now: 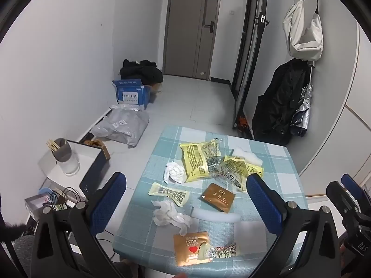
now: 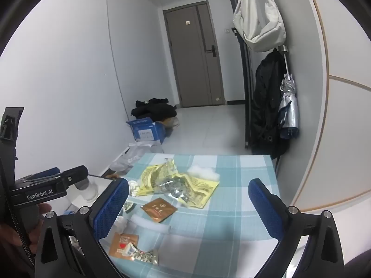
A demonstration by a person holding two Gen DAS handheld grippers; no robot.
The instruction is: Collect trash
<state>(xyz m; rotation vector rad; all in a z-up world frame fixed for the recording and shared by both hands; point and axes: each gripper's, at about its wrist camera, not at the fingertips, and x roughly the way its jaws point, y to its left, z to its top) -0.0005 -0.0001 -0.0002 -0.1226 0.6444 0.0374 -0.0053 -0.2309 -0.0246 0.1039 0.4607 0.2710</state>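
Nearest the camera, the left gripper [image 1: 185, 199] and right gripper [image 2: 187, 199] both hang released and empty above the checked table [image 1: 273, 162]. By my judgement nothing is collected yet: the orange packet [image 1: 191, 247] at the near edge, 2 crumpled tissues [image 1: 170, 214], the brown sachet [image 1: 218, 197] in the middle and the yellow wrappers [image 1: 197, 159] toward the far side all lie loose. No bin shows in either view, so every piece remains
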